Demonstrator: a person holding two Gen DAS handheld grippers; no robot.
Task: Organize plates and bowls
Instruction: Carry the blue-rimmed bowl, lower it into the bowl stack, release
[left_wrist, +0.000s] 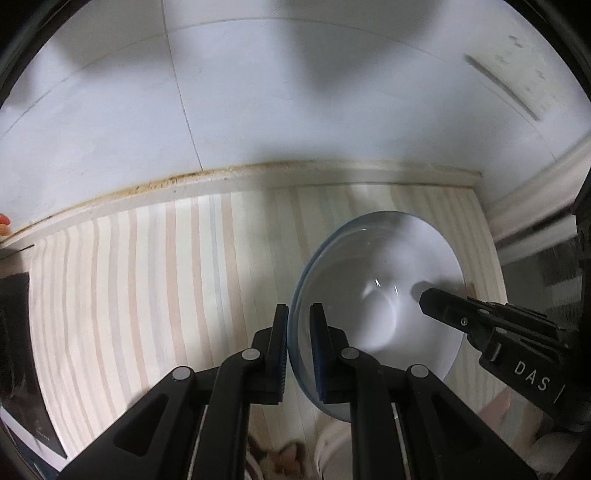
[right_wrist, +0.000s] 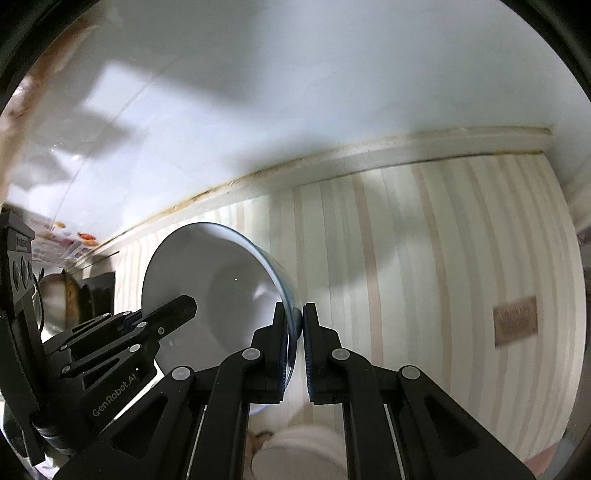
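A white bowl with a blue-grey outside (left_wrist: 373, 295) is held in the air above the striped countertop, tilted. My left gripper (left_wrist: 298, 350) is shut on the bowl's left rim, one finger outside and one inside. My right gripper (right_wrist: 293, 343) is shut on the bowl's opposite rim; the bowl shows in the right wrist view (right_wrist: 218, 280) too. The right gripper reaches in from the right of the left wrist view (left_wrist: 491, 328). The left gripper reaches in from the left of the right wrist view (right_wrist: 147, 325).
A striped counter (left_wrist: 147, 280) runs to a white tiled wall (left_wrist: 258, 110) with a stained seam. Other white dishes lie below the bowl (right_wrist: 299, 450). A metal pan (right_wrist: 55, 302) and dark objects stand at the left. A brown label (right_wrist: 515, 325) lies on the counter's right.
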